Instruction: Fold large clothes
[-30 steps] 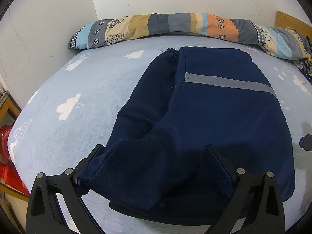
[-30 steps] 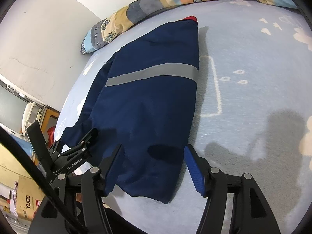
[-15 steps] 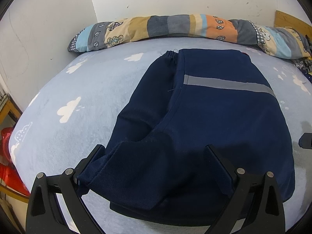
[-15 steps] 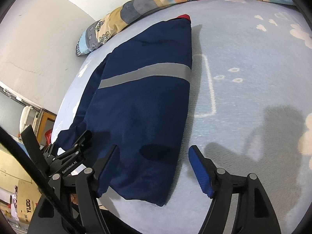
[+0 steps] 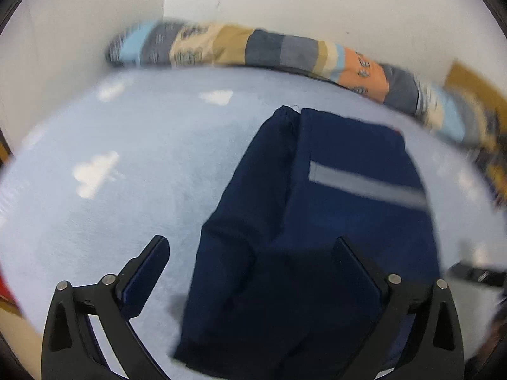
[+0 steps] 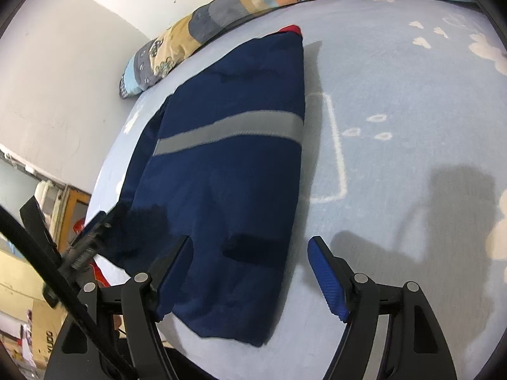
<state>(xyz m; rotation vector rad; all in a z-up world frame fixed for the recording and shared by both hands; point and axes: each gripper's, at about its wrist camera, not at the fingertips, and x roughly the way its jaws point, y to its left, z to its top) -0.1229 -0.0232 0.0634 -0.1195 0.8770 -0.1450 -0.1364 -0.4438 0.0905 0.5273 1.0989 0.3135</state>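
Note:
A dark navy garment point(image 5: 320, 237) with a grey reflective stripe point(image 5: 364, 185) lies folded lengthwise on the light blue bed. In the right wrist view the garment point(image 6: 228, 171) runs from near the pillow to the near edge. My left gripper point(image 5: 252, 256) is open and empty above the garment's near left edge; this view is blurred. My right gripper point(image 6: 250, 253) is open and empty over the garment's near right corner. The left gripper point(image 6: 85, 243) also shows at the left of the right wrist view, blurred.
The bed's blue sheet point(image 5: 126, 209) has white cloud prints. A long patchwork pillow point(image 5: 253, 47) lies along the back wall. White walls meet at the back left corner. Furniture and cardboard boxes point(image 6: 28, 316) stand beyond the bed's left edge.
My left gripper has lifted and swung left, so the garment sits further right in its view. My right gripper has drawn back a little. Both stay open.

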